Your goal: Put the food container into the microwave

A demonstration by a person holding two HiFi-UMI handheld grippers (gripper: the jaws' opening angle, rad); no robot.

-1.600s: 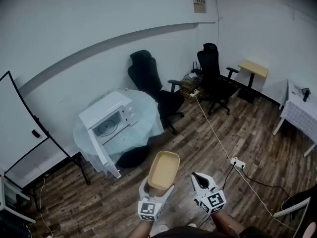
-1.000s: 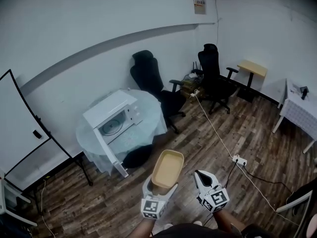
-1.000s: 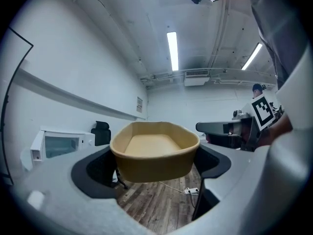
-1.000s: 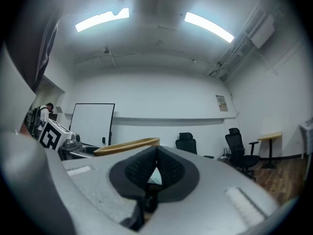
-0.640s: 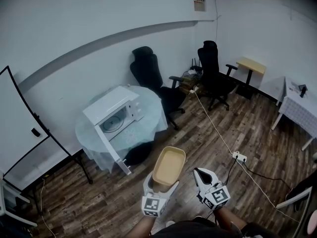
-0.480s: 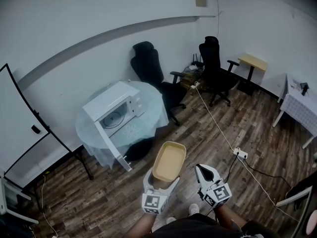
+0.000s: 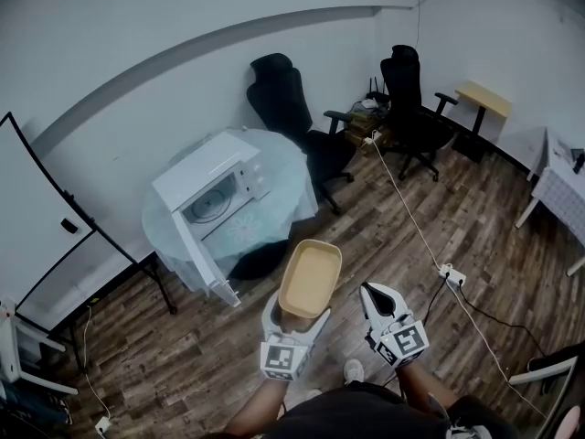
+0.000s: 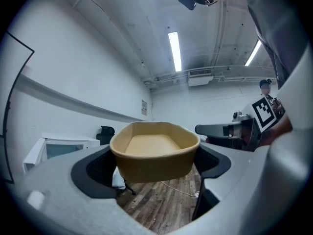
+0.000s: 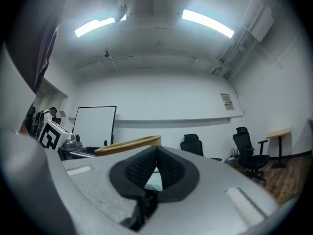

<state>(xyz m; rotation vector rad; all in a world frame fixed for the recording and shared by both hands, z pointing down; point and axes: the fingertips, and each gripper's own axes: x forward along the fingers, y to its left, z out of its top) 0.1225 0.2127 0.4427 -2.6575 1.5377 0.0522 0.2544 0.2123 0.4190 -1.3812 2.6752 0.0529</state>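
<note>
Left tool (image 7: 297, 316) is clamped on the tan food container (image 7: 309, 279). Its jaws press against the lower walls on either side, and the tub is carried upright with its open top facing up, in mid-air over the wood floor (image 7: 439, 218). Right beside it hangs the right tool (image 7: 377, 293), jaws pinched tight together and gripping nothing. Up ahead and to the left, well apart from the container, the white microwave (image 7: 206, 179) sits on the round glass table (image 7: 279, 213). Its door (image 7: 195, 259) is swung wide open, showing the turntable inside. Two black office chairs (image 7: 285, 103) stand near the wall beyond the table.
</note>
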